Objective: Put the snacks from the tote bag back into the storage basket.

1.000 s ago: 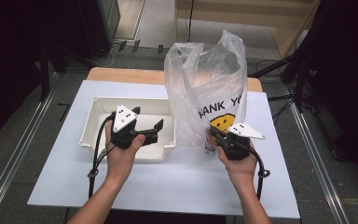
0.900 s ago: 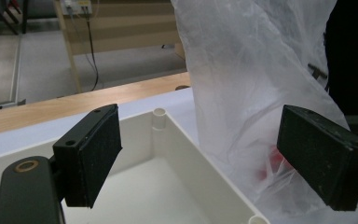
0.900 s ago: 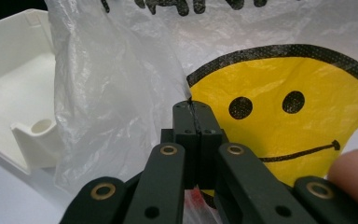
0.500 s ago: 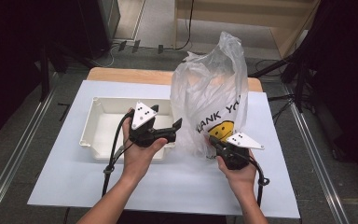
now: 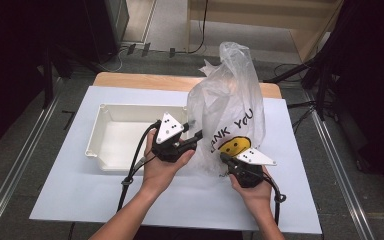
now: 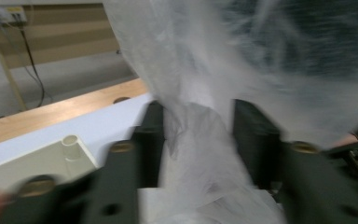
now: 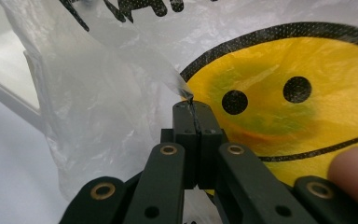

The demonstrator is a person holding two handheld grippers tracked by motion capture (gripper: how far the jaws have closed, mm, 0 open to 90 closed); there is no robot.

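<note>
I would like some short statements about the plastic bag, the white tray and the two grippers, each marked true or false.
1. The right gripper is shut on a fold of the plastic bag. True.
2. The bag shows a blue star. False: it shows a yellow smiley face.
3. The white tray stands to the right of the bag in the high view. False: it stands to the bag's left.
4. Bag film lies between the jaws of the left gripper, which have just been closing. True.

left gripper (image 5: pixel 196 134) | moved right to bag (image 5: pixel 230 100) | jaws closing around plastic
</note>
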